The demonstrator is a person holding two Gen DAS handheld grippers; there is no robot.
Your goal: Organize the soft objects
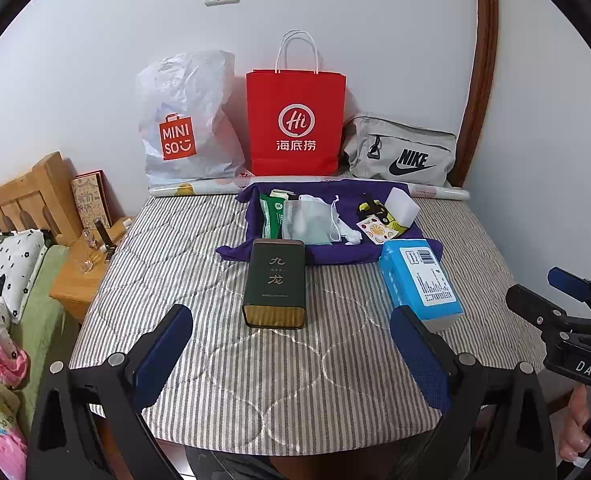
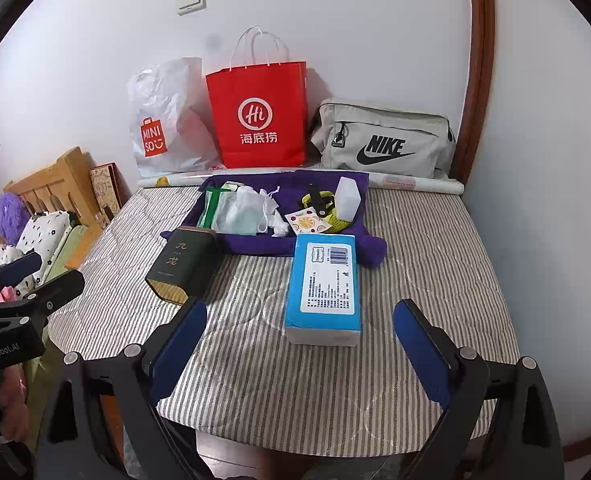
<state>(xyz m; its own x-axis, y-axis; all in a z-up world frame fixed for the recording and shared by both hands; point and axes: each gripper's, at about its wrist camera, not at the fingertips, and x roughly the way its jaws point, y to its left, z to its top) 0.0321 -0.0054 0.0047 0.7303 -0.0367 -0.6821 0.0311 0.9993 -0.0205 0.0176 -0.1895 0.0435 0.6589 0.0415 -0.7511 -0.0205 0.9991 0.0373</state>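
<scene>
A striped quilted surface point(image 1: 199, 360) fills the centre of the frame. At upper left leans a white Miniso bag point(image 1: 183, 120), then a red paper bag point(image 1: 295, 120), then a grey Nike pouch point(image 1: 403, 150) at upper right. Below them, a purple cloth tray point(image 1: 335, 254) holds soft pouches and a white sponge point(image 1: 403, 204). A dark green tin point(image 1: 276, 282) lies just in front, beside a blue tissue pack point(image 1: 419, 280). The left claw point(image 1: 291, 354) and right claw point(image 2: 299, 350) both hover spread wide, holding nothing.
</scene>
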